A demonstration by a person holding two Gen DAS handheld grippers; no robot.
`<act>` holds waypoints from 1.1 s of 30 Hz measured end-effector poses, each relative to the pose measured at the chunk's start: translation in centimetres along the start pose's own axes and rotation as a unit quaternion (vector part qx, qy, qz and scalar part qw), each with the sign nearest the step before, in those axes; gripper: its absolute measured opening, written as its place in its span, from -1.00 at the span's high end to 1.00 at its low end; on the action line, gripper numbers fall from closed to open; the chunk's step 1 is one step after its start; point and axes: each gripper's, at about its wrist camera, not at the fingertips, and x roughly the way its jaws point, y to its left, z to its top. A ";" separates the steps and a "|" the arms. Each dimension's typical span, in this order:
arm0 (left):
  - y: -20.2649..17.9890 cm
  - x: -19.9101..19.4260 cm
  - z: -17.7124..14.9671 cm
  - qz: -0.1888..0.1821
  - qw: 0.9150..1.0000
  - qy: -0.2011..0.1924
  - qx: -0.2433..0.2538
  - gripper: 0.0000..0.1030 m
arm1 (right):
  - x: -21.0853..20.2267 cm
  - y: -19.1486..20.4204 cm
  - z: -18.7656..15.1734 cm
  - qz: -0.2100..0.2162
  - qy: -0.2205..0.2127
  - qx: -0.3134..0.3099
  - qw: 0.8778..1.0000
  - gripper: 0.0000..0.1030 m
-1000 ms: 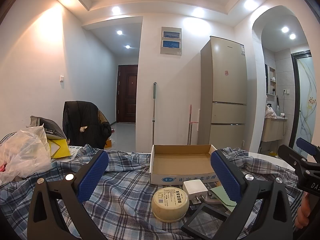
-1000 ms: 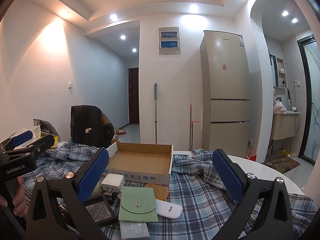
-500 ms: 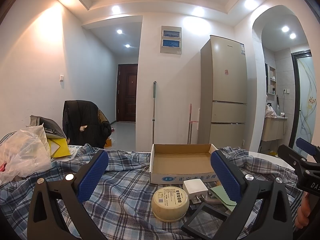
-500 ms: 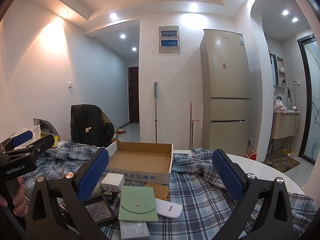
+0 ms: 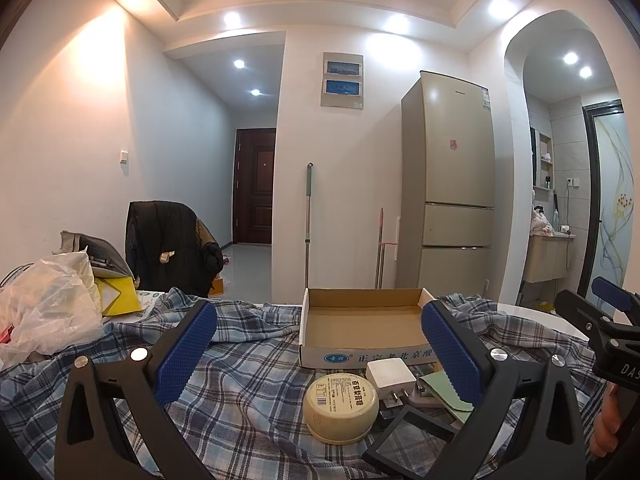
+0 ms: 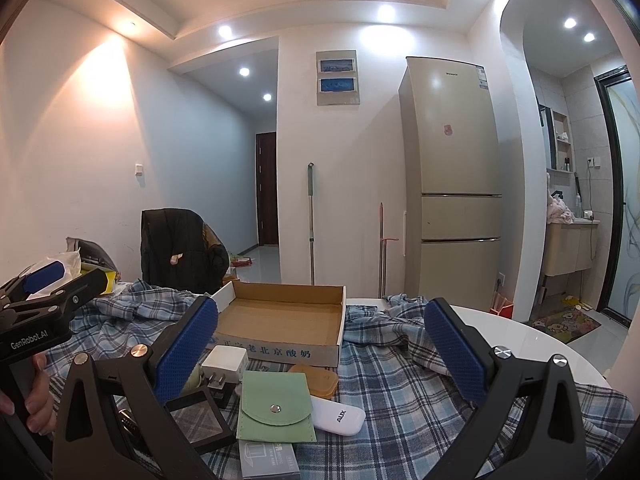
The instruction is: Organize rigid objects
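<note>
An empty cardboard box (image 5: 362,322) (image 6: 280,316) lies open on the plaid cloth. In front of it sit a round cream tin (image 5: 340,406), a white charger (image 5: 391,376) (image 6: 224,362), a black frame (image 5: 408,434) (image 6: 198,414), a green pouch (image 6: 274,408), an orange case (image 6: 316,378), a white AUX remote (image 6: 340,416) and a grey booklet (image 6: 268,456). My left gripper (image 5: 320,350) is open and empty, above the tin. My right gripper (image 6: 320,350) is open and empty, above the pouch and remote.
A plastic bag (image 5: 48,312) and yellow item (image 5: 116,300) lie at the table's left. A chair with a black jacket (image 5: 168,244) stands behind. The white table edge (image 6: 540,344) shows at right. A fridge (image 5: 452,184) stands beyond.
</note>
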 end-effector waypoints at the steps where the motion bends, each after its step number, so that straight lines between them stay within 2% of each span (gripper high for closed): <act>1: 0.0 0.0 -0.1 0.000 1.000 0.001 0.000 -1.00 | 0.0 -0.2 0.2 -0.001 0.001 0.003 1.000 -1.00; 4: 0.1 -0.1 -0.3 0.003 1.000 0.002 0.000 -1.00 | 0.0 -0.4 0.2 -0.004 0.003 0.007 1.000 -1.00; 11: -0.4 0.2 -0.3 -0.004 1.000 0.002 0.016 -1.00 | -0.2 1.4 0.7 -0.037 0.007 -0.038 0.999 -1.00; 13: -0.5 -0.3 0.2 -0.015 1.000 -0.001 0.020 -1.00 | -0.3 1.5 1.2 -0.060 0.011 -0.039 0.997 -1.00; 16: -0.4 -1.6 1.2 -0.014 1.000 0.004 0.011 -1.00 | -1.0 0.8 2.7 -0.066 0.022 -0.027 0.997 -1.00; 18: -0.4 -2.0 1.9 -0.019 0.999 0.033 0.016 -1.00 | -1.4 0.3 4.1 -0.066 0.043 -0.019 0.997 -1.00; 20: -0.4 -1.7 2.3 -0.007 0.997 0.074 0.027 -1.00 | -1.8 -0.1 5.1 -0.064 0.060 -0.014 0.996 -1.00; 22: -0.2 -0.8 2.3 -0.007 0.992 0.126 0.023 -1.00 | -1.8 -0.3 5.5 -0.052 0.072 -0.011 0.996 -1.00; 25: 0.5 0.2 1.5 -0.014 0.983 0.181 -0.002 -1.00 | -1.4 0.2 5.5 -0.057 0.112 -0.018 0.992 -1.00; 26: 0.7 0.5 1.1 -0.017 0.981 0.194 -0.008 -1.00 | -1.3 0.4 5.3 -0.051 0.125 -0.015 0.991 -1.00; 29: 0.9 1.3 -0.4 -0.013 0.973 0.230 -0.009 -1.00 | -1.7 0.6 4.2 0.013 0.123 0.012 0.992 -1.00; 30: 0.9 1.5 -1.0 -0.018 0.970 0.244 -0.012 -1.00 | -1.6 0.8 3.7 0.013 0.133 0.013 0.991 -1.00; 33: 0.9 2.1 -2.3 -0.050 0.955 0.290 -0.029 -0.68 | -0.5 1.4 2.3 -0.009 0.182 -0.005 0.983 -1.00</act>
